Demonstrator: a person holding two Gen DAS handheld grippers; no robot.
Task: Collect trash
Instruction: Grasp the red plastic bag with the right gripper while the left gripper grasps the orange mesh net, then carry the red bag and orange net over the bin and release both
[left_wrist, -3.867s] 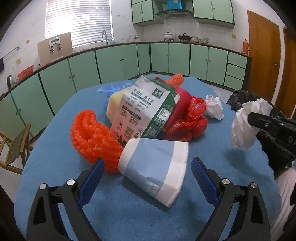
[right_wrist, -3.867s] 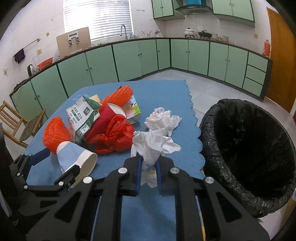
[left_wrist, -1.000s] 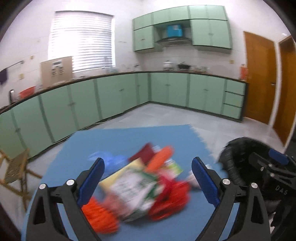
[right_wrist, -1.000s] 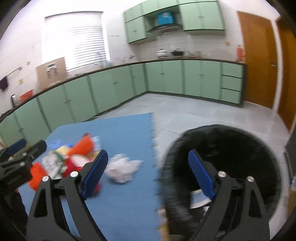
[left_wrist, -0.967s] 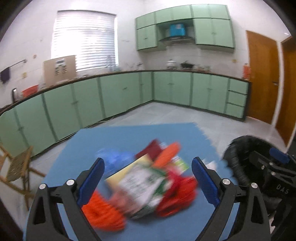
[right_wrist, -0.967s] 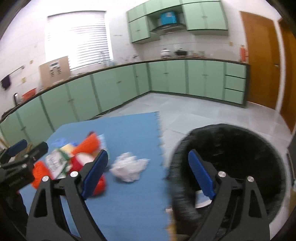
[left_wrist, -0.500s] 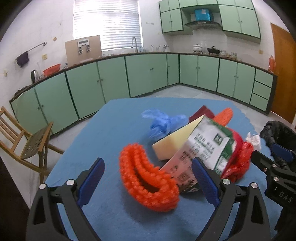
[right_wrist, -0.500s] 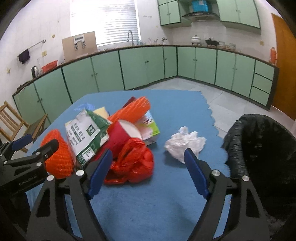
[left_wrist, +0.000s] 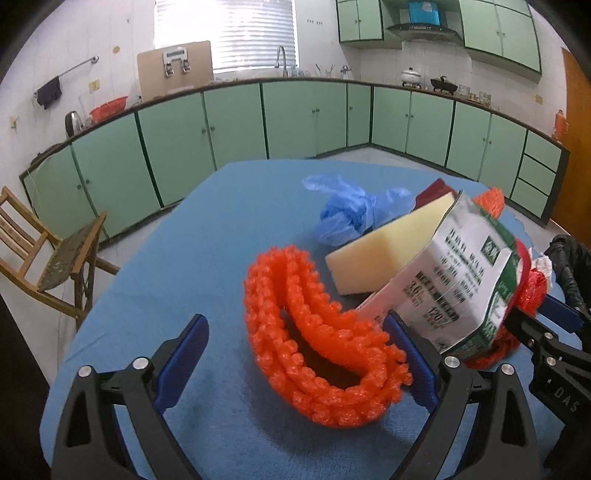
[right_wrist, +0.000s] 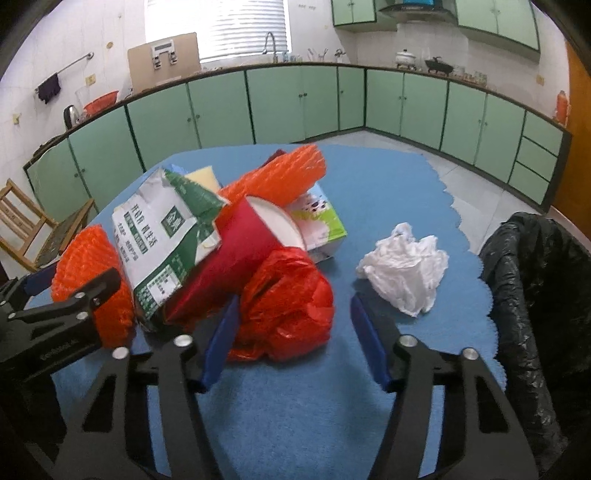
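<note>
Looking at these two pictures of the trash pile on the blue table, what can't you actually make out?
- Inside of the black bin: right wrist view, cut off by the picture's edge; contents unseen.
- Dark red item: left wrist view, mostly hidden behind the yellow sponge.
- White tissue: left wrist view, mostly hidden behind the milk carton.
- Carton's small print: both views, too small to read.

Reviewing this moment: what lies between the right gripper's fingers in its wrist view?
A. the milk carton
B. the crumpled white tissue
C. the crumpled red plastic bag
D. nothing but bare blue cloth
C: in the right wrist view the red plastic bag sits between the closing fingers of the right gripper, against the left one, while the white tissue lies beyond them to the right.
</note>
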